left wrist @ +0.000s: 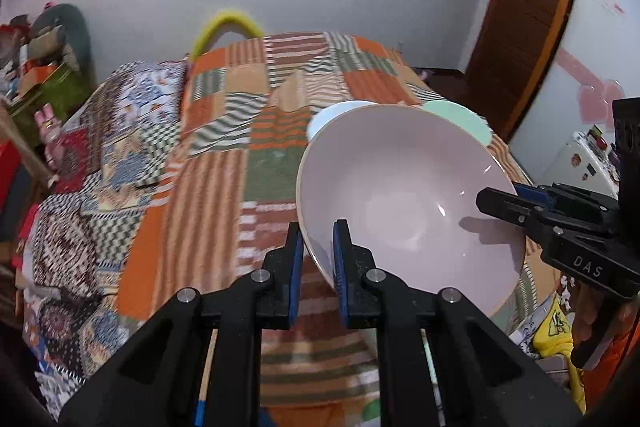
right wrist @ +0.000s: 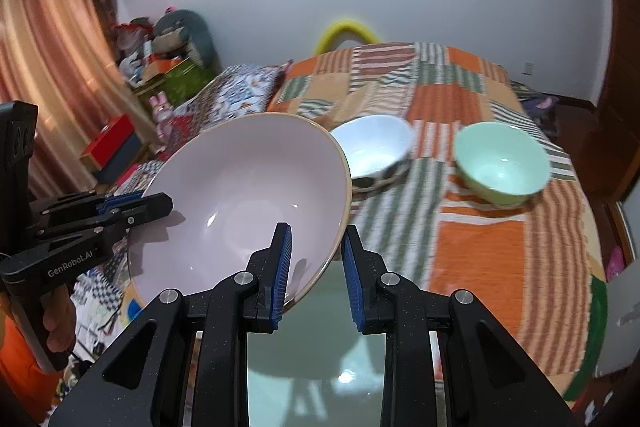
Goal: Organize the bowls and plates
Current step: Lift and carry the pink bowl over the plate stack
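- Nearest, the big pink bowl (right wrist: 244, 203) is up in the air, tilted, above the near edge of the bed (right wrist: 480, 247), with one pair of tongs on each side of its rim.
- The right tongs (right wrist: 316, 263) straddle the near right rim: the inner pad looks to touch the inside wall, while the outer pad stands a little off, so I cannot tell if they truly clamp.
- The left tongs (left wrist: 318, 259) straddle the opposite rim the same way; pads sit close to both faces, and a firm grip cannot be confirmed either.
- Farther back on the patchwork bedspread stand a white bowl (right wrist: 372, 147) and, to its right and apart, a green bowl (right wrist: 500, 163), both upright and unstacked.
- Count: three bowls, two pairs of tongs; no plate is clearly seen.
- My judgement: early days. Nothing is nested yet; the pink bowl wants a place, and the other two remain to be gathered.
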### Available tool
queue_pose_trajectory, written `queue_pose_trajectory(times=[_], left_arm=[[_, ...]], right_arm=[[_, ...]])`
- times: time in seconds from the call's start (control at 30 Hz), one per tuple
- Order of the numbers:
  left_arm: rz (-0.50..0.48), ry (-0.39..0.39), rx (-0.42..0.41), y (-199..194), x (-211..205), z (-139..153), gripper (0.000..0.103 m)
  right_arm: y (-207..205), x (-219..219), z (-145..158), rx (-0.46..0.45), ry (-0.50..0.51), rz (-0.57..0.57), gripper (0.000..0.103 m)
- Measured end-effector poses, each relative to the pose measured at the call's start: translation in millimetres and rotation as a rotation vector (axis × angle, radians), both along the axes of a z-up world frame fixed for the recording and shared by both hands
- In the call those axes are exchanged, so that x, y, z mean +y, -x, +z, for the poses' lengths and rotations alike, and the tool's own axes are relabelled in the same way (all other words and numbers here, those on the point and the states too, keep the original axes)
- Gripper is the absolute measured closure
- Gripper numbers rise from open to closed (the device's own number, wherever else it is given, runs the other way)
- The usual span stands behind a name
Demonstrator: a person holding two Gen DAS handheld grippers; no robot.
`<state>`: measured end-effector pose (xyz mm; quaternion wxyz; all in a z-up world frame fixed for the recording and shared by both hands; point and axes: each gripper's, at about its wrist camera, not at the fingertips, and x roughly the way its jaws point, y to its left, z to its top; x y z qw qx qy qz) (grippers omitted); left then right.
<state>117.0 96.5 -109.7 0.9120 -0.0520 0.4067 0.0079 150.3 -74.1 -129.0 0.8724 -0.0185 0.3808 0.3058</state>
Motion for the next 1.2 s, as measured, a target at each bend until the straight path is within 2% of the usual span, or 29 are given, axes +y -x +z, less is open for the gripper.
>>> queue_pose_trajectory(times=[0.23,0.5,0.7,0.93,1.2], left_arm=[[0.094,0.005,0.022,25,38,-12,0.089],[0.172,0.031,0.08,45,69,-48,0.089],[0.197,0.092,0.153,45,85,-86,0.089],[0.217,0.136,0.191,44,95,-115,0.089],[0.226,0.125,0.212,45,96,-130,0.089]], right_arm=[[9,41,-13,0.025,0.012,0.087,0.08],[14,81,-40,0.098,0.055,0.15,0.08],[14,99,-62,0.14,0.119,0.17,0.08],[8,109,-81,0.207,0.154,0.164,0.08],[6,120,-94,0.222,0.202,0.171,0.08]])
